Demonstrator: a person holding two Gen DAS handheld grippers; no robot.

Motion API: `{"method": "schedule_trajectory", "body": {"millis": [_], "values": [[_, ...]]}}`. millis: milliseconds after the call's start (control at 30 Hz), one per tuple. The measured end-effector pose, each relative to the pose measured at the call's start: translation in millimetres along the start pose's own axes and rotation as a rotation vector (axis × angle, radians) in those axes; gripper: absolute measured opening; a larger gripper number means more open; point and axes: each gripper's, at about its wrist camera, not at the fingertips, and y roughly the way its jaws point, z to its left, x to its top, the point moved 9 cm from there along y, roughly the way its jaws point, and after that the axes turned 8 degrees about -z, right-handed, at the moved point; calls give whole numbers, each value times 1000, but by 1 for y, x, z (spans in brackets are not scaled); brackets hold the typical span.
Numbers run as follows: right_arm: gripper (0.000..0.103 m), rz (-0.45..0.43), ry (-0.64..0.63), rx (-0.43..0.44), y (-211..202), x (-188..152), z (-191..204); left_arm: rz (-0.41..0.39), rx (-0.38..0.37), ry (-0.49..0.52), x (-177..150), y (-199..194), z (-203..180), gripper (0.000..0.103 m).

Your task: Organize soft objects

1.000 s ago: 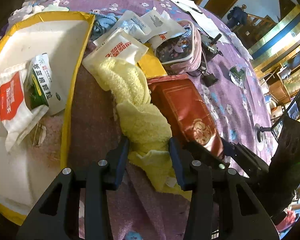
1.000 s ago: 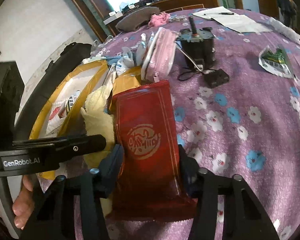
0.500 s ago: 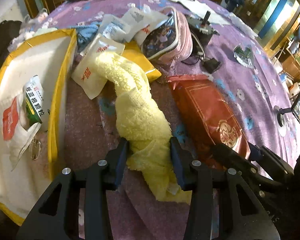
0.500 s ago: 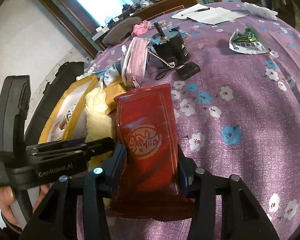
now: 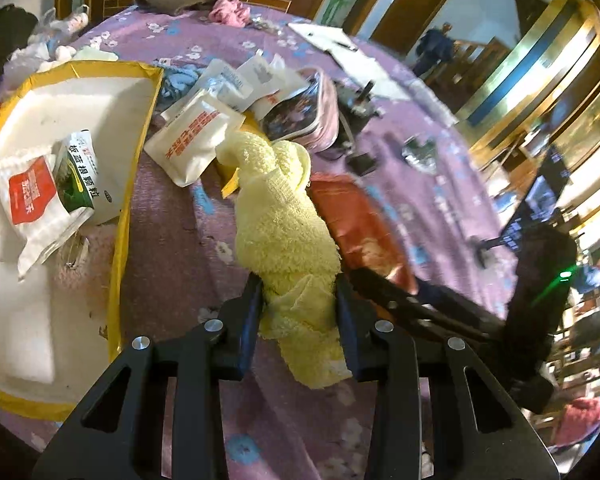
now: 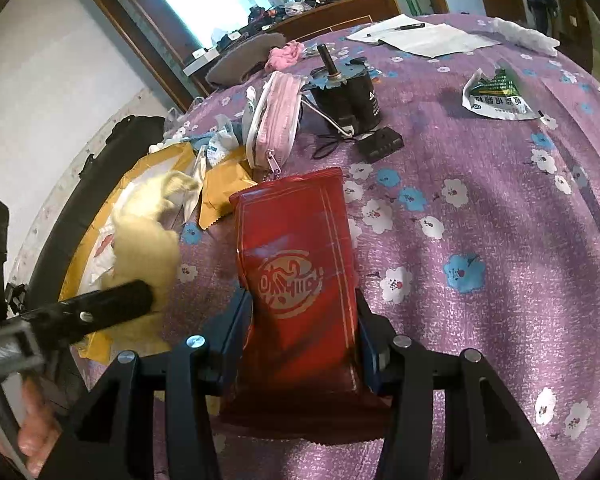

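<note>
My left gripper (image 5: pixel 298 300) is shut on a yellow towel (image 5: pixel 284 224), which hangs lifted above the purple flowered tablecloth (image 5: pixel 172 248). The towel also shows in the right wrist view (image 6: pixel 144 236). My right gripper (image 6: pixel 300 320) is shut on a red foil pouch (image 6: pixel 296 256) and holds it above the cloth. The pouch shows in the left wrist view (image 5: pixel 356 224) just right of the towel. The yellow-rimmed white tray (image 5: pixel 132 184) lies to the left with two sachets (image 5: pixel 56 188) in it.
White sachets (image 5: pixel 192 136), a yellow packet (image 6: pixel 220 188) and a pink pencil case (image 6: pixel 276 120) lie behind the towel. A black motor with a cable (image 6: pixel 348 96), a green torn sachet (image 6: pixel 496 96) and papers (image 6: pixel 420 36) lie further back.
Both grippers have lifted their loads off the table. The towel's far end has come up and bunched. The red pouch hangs free, and the two grippers have moved slightly apart.
</note>
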Motion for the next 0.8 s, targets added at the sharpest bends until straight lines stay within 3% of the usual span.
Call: {"method": "schedule_trajectory", "body": {"millis": [333, 400, 433, 533, 567, 700, 733, 767, 800], "values": [[44, -28, 120, 56, -17, -5, -9, -62, -60, -24, 2, -37, -2, 34], [24, -44, 125, 62, -25, -3, -4, -75, -72, -34, 4, -44, 2, 34], [23, -55, 131, 83, -29, -1, 0, -87, -74, -45, 7, -50, 5, 34], [22, -57, 66, -7, -29, 4, 4, -112, -49, -52, 11, -60, 19, 34], [23, -51, 68, 1, -26, 4, 5, -111, -43, -62, 10, -61, 23, 34], [27, -39, 101, 13, -19, 5, -5, -102, -50, -95, 6, -60, 31, 34], [34, -36, 103, 19, -19, 6, -5, -101, -53, -96, 6, -59, 31, 34], [54, -36, 107, 24, -18, 7, -5, -100, -56, -95, 6, -59, 31, 34], [65, -44, 115, 26, -19, 10, -5, -99, -60, -94, 6, -58, 31, 34]]}}
